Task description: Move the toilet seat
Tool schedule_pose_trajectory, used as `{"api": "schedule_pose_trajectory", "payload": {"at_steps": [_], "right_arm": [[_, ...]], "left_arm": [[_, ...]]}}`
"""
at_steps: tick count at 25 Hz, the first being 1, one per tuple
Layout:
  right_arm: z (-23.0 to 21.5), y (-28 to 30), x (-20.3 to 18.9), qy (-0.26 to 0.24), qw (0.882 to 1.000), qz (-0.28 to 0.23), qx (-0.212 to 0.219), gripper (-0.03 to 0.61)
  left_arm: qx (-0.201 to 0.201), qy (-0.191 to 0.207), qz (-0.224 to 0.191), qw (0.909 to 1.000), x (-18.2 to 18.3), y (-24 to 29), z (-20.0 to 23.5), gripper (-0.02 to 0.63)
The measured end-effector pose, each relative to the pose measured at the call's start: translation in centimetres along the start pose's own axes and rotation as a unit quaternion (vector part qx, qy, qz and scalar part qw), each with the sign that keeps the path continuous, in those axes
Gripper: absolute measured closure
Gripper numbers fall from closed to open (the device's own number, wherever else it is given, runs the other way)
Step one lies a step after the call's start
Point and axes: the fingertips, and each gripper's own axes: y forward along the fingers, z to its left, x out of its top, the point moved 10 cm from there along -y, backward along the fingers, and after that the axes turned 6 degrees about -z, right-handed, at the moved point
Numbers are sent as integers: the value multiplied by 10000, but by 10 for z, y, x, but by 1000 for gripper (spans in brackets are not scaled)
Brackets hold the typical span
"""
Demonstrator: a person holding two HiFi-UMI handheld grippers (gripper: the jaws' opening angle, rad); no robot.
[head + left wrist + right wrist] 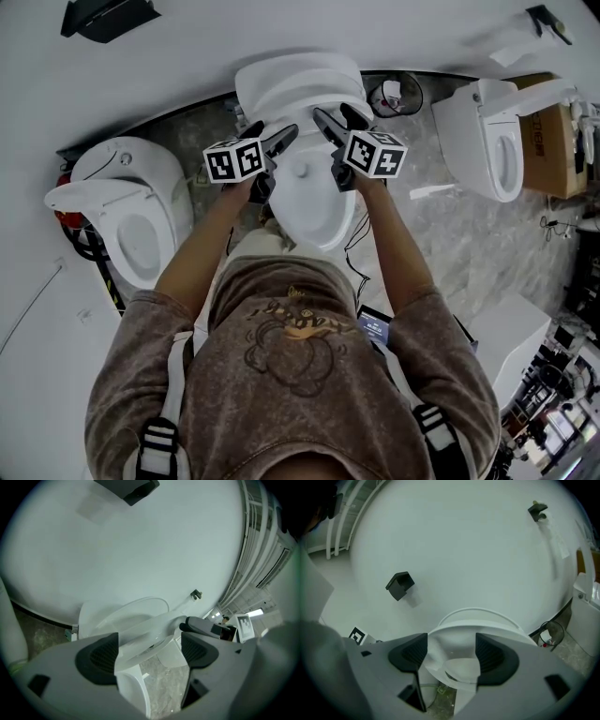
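Note:
The middle white toilet [314, 202] stands in front of me with its lid upright against the wall. Its seat [298, 94] is tilted partway up; in the left gripper view the seat [150, 629] slants between lid and bowl. My right gripper [335, 117] holds the seat's front rim, and in its own view the right gripper [451, 652] has white rim filling the gap between both pads. My left gripper [272, 133] is beside it; in its own view the left gripper [149, 651] stands wide, the seat's edge by the left pad only.
Another white toilet [122, 206] stands at the left, a third toilet [487, 136] at the right beside a cardboard box [551, 141]. A black bracket [108, 17] juts from the wall. A cable trails on the marbled floor [441, 234].

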Motion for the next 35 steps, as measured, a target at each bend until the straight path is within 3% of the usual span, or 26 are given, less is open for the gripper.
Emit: {"api": "schedule_pose_trajectory", "payload": {"at_steps": [12,29,35], "right_arm": [[6,-28,6,-164,9998,-27,112,272],[36,-144,24,-612,9949,-456,659,272],[36,-191,18,-858,9928,-548,631,272]], "left_arm": [[-108,315,-181,9993,13,-28,-19,192],[-557,1338,-838,9859,16,-91,-138,192],[-668,1745,-871,9785,6,-119,-164,192]]}}
